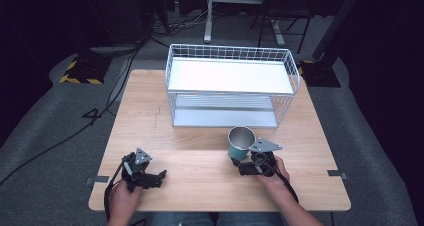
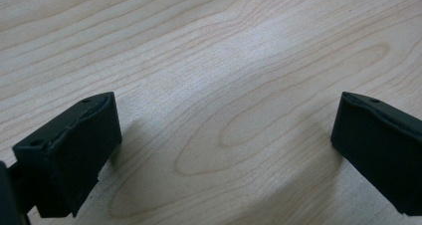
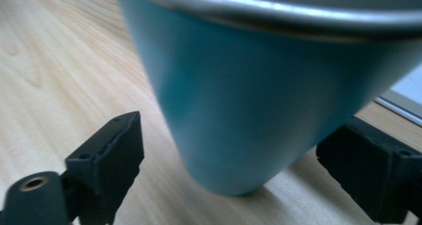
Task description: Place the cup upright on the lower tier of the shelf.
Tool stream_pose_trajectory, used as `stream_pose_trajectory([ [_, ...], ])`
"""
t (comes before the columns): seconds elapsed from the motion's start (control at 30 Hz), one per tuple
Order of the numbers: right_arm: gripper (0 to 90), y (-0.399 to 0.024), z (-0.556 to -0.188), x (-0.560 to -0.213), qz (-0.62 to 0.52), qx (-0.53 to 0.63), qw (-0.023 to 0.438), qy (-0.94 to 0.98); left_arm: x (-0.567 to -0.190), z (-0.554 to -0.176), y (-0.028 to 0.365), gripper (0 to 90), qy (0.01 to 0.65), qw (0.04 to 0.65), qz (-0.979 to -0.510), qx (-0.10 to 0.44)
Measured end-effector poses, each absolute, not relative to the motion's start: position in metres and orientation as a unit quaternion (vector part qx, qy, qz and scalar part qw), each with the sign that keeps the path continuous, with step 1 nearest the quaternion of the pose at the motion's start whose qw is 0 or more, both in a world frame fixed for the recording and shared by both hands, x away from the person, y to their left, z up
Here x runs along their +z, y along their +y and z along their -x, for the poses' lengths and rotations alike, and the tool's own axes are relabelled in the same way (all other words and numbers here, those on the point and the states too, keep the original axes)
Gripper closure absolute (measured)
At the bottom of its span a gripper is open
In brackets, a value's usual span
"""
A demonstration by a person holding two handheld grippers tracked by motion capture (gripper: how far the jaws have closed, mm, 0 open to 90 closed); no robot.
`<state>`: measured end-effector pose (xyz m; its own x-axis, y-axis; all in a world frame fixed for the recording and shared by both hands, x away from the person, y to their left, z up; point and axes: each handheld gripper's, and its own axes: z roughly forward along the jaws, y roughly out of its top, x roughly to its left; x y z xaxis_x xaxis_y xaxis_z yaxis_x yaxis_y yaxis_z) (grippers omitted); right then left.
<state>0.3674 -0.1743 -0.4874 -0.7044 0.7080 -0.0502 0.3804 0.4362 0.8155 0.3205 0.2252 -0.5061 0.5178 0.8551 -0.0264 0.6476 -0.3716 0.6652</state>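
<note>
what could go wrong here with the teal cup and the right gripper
The right gripper straddles only the narrow base of the teal cup, with a gap at the left jaw; gripped that low, the top-heavy cup could tip or slip. The wire rack stands just behind it, so a knocked cup might strike it.

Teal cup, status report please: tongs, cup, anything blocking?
Left tongs open, idle over bare table. Right tongs straddle teal cup, left pad clear of it. Cup upright before wire rack. Nothing blocking.

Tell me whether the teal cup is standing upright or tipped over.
Upright: the teal cup stands on its narrow base on the table, steel rim facing up.
</note>
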Motion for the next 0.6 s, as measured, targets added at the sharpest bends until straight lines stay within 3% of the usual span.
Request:
stream_pose_trajectory([
  [0.47,14.7,-0.162,-0.382,-0.496,-0.357,0.420,0.210,0.808,-0.506,-0.321,0.225,0.0,0.462,0.316,-0.812,0.164],
  [0.6,21.8,-0.161,-0.380,-0.497,-0.358,0.432,0.213,0.800,-0.506,-0.321,0.225,0.0,0.462,0.316,-0.812,0.164],
])
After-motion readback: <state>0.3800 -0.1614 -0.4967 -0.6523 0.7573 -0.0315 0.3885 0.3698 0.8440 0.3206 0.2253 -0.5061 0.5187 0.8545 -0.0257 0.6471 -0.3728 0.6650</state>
